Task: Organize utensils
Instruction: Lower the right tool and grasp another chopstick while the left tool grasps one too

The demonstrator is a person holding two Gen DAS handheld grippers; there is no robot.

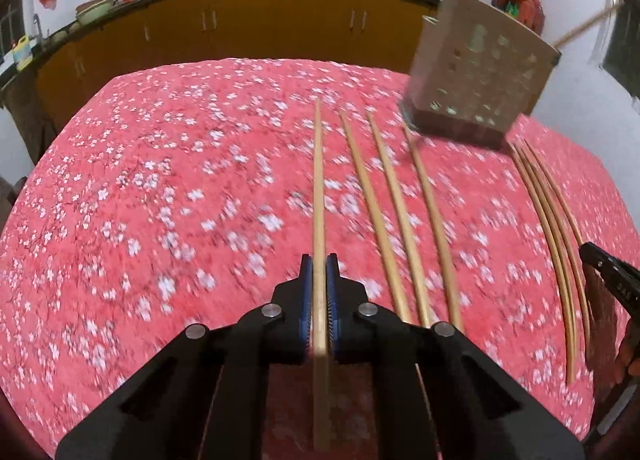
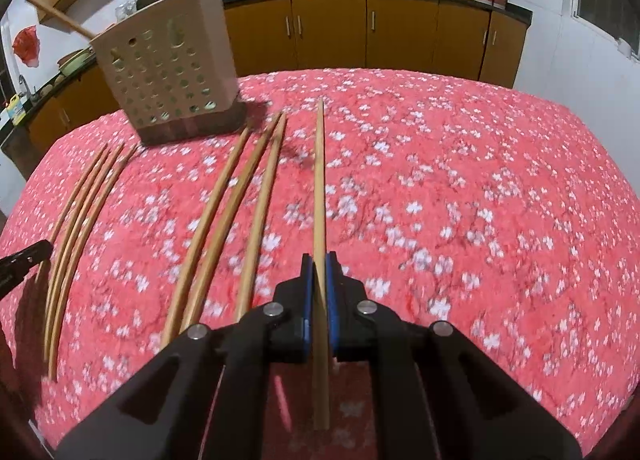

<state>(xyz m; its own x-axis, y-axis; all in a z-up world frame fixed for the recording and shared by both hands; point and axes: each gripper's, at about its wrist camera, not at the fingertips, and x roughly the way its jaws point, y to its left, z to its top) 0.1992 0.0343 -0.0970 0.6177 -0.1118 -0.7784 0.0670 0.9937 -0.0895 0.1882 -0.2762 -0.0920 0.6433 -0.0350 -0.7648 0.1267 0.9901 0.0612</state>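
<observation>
The left gripper [image 1: 319,274] pinches one chopstick [image 1: 318,180] between its fingers; the right gripper [image 2: 319,272] pinches another chopstick [image 2: 319,180]. Loose chopsticks [image 1: 384,220] lie on the tabletop [image 1: 160,180] before the perforated holder [image 1: 480,72]. Pinched near one end, either stick could pivot and miss the holder.

**A:** Chopsticks [image 1: 400,220], go!
**B:** Six loose, two threes toward three o'clock. One chopstick [image 1: 319,180] in the left gripper [image 1: 319,264], one in the right gripper [image 2: 319,262]. Eight!
**A:** Holder [image 1: 480,72]?
**B:** One, two o'clock.
</observation>
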